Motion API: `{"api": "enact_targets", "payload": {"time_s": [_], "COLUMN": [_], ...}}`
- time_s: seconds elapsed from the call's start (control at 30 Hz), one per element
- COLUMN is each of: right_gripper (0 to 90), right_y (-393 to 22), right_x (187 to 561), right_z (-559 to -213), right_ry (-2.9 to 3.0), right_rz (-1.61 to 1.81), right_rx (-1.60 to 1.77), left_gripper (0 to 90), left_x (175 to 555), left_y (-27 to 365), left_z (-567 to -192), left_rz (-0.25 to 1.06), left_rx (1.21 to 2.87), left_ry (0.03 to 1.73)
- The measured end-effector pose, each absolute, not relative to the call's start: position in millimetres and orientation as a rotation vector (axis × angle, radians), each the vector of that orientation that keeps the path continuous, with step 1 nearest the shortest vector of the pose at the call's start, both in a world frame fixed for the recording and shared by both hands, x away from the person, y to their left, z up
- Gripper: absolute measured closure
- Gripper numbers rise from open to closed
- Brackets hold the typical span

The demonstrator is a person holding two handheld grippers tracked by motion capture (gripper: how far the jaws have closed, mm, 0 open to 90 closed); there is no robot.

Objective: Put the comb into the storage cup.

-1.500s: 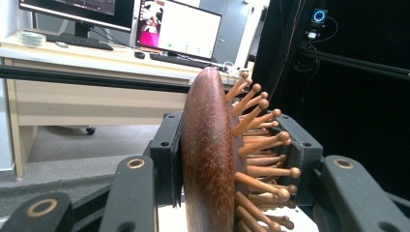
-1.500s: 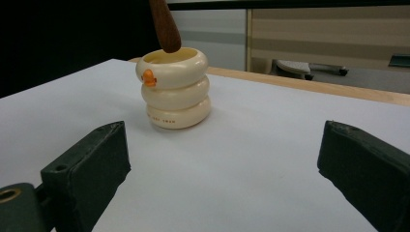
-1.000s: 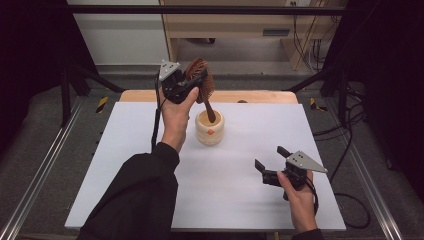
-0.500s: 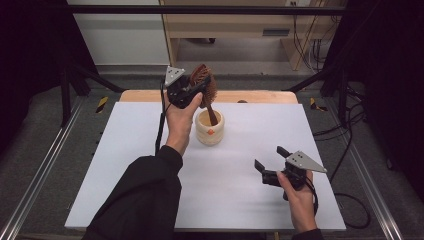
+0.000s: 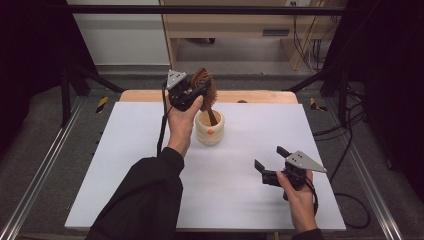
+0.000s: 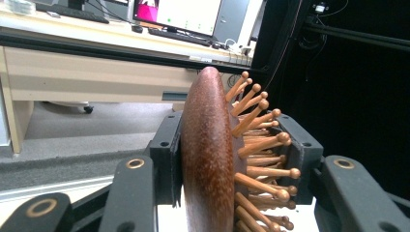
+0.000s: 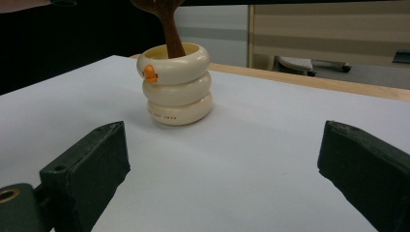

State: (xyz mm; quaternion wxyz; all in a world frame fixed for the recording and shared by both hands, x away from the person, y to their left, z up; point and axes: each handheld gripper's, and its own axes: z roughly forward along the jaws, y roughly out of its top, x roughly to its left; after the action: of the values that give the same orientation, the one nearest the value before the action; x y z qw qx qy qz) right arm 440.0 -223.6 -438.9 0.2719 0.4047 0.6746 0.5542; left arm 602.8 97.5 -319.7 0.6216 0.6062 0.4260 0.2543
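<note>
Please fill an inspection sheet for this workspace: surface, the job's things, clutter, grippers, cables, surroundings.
Surface: white table top, bare, with a wooden edge at the far side.
Job's things: brown wooden hairbrush with wooden pins, handle down inside the cream ringed cup with an orange mark.
Clutter: nothing seen.
Grippers: left gripper clamped on the brush head; right gripper open, low over the table, holding nothing.
Cables: black cable hangs from the left gripper.
Surroundings: grey floor, black frame, wooden desk behind.

A white table (image 5: pixel 125 165) is standing on grey floor; a wooden desk (image 6: pixel 72 58) is carrying monitors (image 6: pixel 188 14) beyond it.
</note>
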Motion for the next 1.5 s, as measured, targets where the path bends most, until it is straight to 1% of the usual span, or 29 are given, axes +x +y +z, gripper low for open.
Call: {"api": "enact_targets", "payload": {"time_s": [1.5], "right_gripper": [4.4], "right_y": [-222.5], "right_x": [440.0], "right_z": [-439.5], "right_ry": [1.824], "right_rz": [1.487], "right_rx": [1.091], "left_gripper": [50.8], "left_x": [602.8], "left_y": [88.8], "left_z": [-342.7], "left_rz": [0.559], "left_rx": [1.402], "left_ry": [0.998]}}
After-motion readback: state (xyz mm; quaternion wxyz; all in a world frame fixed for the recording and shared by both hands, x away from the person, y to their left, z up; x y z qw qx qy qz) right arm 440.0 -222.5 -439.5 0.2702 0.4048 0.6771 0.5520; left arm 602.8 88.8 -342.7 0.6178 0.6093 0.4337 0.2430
